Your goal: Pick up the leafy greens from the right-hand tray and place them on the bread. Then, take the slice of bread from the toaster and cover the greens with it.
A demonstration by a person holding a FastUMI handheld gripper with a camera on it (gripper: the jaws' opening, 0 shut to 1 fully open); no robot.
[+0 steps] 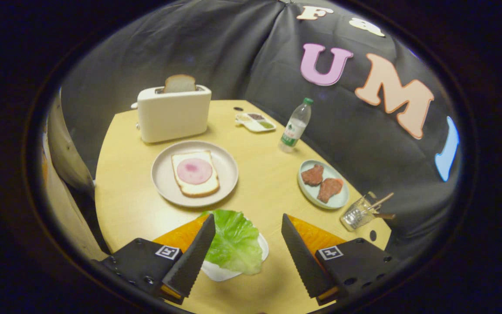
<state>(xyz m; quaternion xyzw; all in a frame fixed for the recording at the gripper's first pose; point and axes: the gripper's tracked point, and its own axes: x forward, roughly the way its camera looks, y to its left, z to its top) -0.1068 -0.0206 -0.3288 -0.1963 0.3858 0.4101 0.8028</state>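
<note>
1. Gripper (pixel 248 226): two serrated, wedge-shaped fingers spread wide apart, gripping nothing.
2. Lettuce leaf (pixel 235 242): crinkled, glossy green, lying on a small white tray (pixel 218 272). It sits between the fingers, close against the left finger and clear of the right one.
3. Round plate (pixel 164 174): smooth, pale, matte, at 11 o'clock beyond the fingertips. It carries a square slice of bread (pixel 195 185) with a browned crust, topped by a round pink slice of ham (pixel 194 170).
4. Toaster (pixel 173 114): cream, boxy with rounded corners, behind the round plate at 11 o'clock. A second bread slice (pixel 179 83), domed at its top, stands upright in the slot.
5. Oval dish (pixel 337 200): pale blue-green, at 2 o'clock from the fingers, holding two rough brown meat patties (pixel 322 182).
6. Plastic water bottle (pixel 296 125): clear, green cap, upright at 1 o'clock beyond the oval dish.
7. Compartment tray (pixel 255 122): white, shallow, with small coloured fillings, beside the toaster at 12 o'clock.
8. Glass cup (pixel 355 216): clear, ribbed, tilted, with sticks in it, near the right finger at 3 o'clock.
9. Table (pixel 268 183): light wood, smooth, rounded edge.
</note>
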